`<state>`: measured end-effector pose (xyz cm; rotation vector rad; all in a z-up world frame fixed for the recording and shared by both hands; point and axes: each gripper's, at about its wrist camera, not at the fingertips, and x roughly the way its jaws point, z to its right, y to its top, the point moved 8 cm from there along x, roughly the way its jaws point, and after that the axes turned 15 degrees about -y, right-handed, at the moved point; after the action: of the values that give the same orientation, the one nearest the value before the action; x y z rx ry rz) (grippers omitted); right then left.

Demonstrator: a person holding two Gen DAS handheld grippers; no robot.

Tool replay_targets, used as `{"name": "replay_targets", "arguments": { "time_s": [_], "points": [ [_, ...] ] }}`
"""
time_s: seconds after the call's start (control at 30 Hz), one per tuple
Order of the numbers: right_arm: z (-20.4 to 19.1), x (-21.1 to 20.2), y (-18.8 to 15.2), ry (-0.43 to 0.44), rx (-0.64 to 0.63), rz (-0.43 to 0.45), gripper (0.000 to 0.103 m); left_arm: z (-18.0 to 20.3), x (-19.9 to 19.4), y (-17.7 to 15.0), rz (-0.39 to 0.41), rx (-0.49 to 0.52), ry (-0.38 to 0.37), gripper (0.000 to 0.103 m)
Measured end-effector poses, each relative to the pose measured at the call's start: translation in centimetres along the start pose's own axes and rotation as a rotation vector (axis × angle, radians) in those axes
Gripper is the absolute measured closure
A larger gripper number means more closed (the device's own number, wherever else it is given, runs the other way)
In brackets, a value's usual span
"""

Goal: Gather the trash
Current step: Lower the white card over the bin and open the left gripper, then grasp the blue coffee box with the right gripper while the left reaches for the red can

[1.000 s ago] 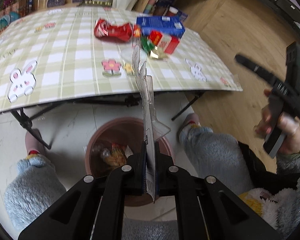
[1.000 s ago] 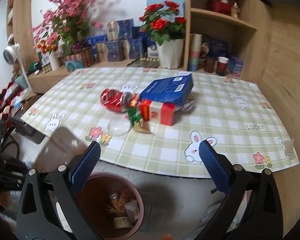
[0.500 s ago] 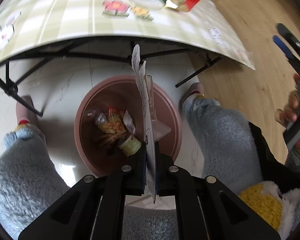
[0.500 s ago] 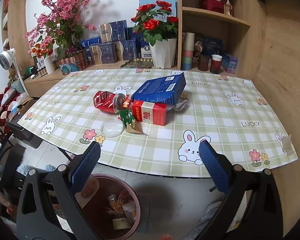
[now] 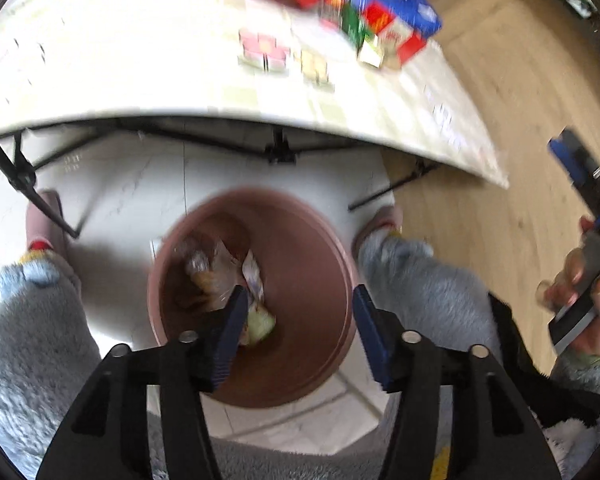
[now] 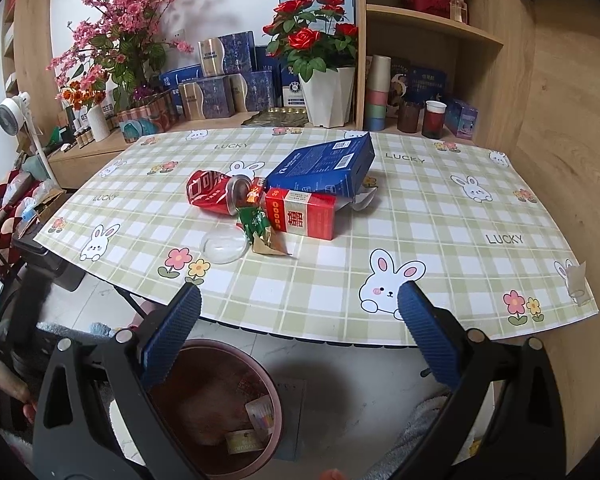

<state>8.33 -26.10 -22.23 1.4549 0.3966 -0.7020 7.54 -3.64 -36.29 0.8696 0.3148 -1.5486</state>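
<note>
Left tool (image 5: 296,320) over the pink bin (image 5: 320,248) — fingers spread and empty, where half a second ago they pinched a clear plastic blister pack; the pack itself cannot be made out among the wrappers inside. Right tool (image 6: 298,312), likewise released, faces the worktop (image 6: 460,216) — red can (image 6: 210,192), blue box (image 6: 324,168), red carton (image 6: 304,218), green wrapper (image 6: 256,222) and clear lid (image 6: 223,246) remain to collect.

The left wrist view looks steeply down, close above the pink trash bin (image 5: 300,264) on the floor, its blurred upper part apparently catching the table's edge. The right wrist view sits near the checked tablecloth (image 6: 440,216), facing across it toward the shelves (image 6: 432,24). Both share bin and tabletop litter.
</note>
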Motion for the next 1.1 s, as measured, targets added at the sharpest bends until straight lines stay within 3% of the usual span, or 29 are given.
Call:
{"name": "replay_targets", "arguments": {
  "time_s": [0.17,0.43,0.73,1.1],
  "points": [
    [0.0,0.2,0.0,-0.002,0.003,-0.001,0.006,1.4,-3.4,2.7,0.145,0.061,0.008,0.042],
    [0.8,1.1,-0.1,-0.015,0.019,-0.016,0.006,2.1,-7.1,7.5,0.282,0.118,0.069,0.042],
    [2.1,3.2,-0.5,-0.036,0.047,-0.046,0.006,2.4,-7.5,12.4,0.311,0.190,0.126,0.042],
    [4.2,8.2,0.0,-0.047,0.099,-0.107,0.006,1.1,-5.0,21.8,0.334,0.225,0.197,0.050]
  ]
}}
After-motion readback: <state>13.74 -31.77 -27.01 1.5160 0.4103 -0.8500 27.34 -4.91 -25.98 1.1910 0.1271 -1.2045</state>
